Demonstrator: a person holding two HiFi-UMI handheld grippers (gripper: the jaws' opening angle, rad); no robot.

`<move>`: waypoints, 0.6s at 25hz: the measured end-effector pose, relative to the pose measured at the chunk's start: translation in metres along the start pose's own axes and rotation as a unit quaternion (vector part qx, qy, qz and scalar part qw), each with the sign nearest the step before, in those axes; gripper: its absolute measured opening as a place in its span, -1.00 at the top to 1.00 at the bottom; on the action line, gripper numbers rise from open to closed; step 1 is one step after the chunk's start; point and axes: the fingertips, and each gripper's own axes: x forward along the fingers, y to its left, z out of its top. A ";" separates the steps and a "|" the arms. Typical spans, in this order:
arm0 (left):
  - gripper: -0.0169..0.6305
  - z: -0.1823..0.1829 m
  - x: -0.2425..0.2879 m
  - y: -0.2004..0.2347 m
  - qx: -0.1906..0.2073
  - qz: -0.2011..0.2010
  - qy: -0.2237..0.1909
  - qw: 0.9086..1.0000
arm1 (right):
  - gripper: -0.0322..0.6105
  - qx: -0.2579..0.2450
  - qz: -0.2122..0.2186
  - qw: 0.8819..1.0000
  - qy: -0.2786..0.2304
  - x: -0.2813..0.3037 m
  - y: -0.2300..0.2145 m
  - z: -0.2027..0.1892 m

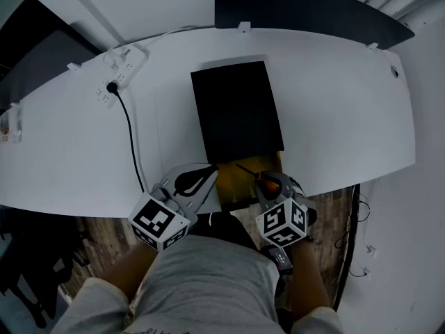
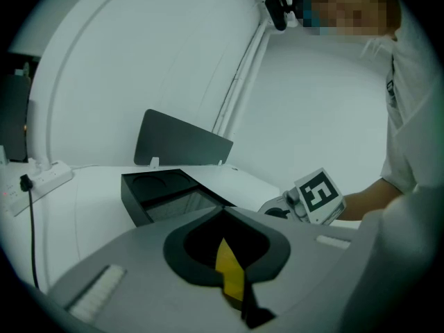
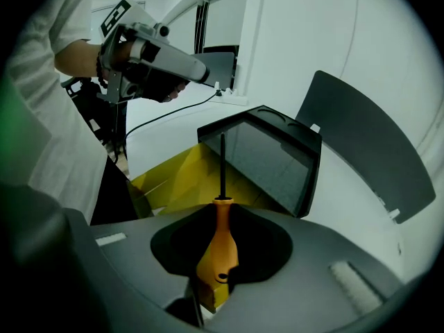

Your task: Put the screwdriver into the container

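A black box-shaped container (image 1: 236,110) lies mid-table, with a yellow tray (image 1: 240,186) sticking out of its near end. My right gripper (image 1: 268,179) is shut on the screwdriver (image 3: 218,245). The orange handle sits between the jaws. Its dark shaft points over the yellow tray (image 3: 180,179) toward the container's open end (image 3: 270,158). My left gripper (image 1: 208,175) hovers just left of the tray, jaws together and holding nothing. In the right gripper view the left gripper (image 3: 198,71) is raised above the table.
A white power strip (image 1: 118,72) with a black cable (image 1: 132,145) lies on the table's left side. A dark upright panel (image 1: 306,9) stands behind the table. The curved table edge (image 1: 334,179) runs just under both grippers.
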 end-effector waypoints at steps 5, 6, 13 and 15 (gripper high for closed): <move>0.95 -0.004 -0.001 0.005 -0.005 0.003 0.003 1.000 | 0.63 -0.023 0.016 0.999 0.023 0.013 0.005 -0.002; 0.95 -0.005 -0.001 0.005 -0.006 0.003 0.003 1.000 | 0.63 -0.028 0.020 0.999 0.027 0.015 0.006 -0.003; 0.95 -0.010 -0.002 0.011 -0.014 0.010 0.005 1.000 | 0.63 -0.061 0.041 0.996 0.060 0.028 0.013 -0.007; 0.95 -0.011 -0.003 0.013 -0.017 0.011 0.005 1.000 | 0.63 -0.064 0.047 0.994 0.071 0.032 0.015 -0.008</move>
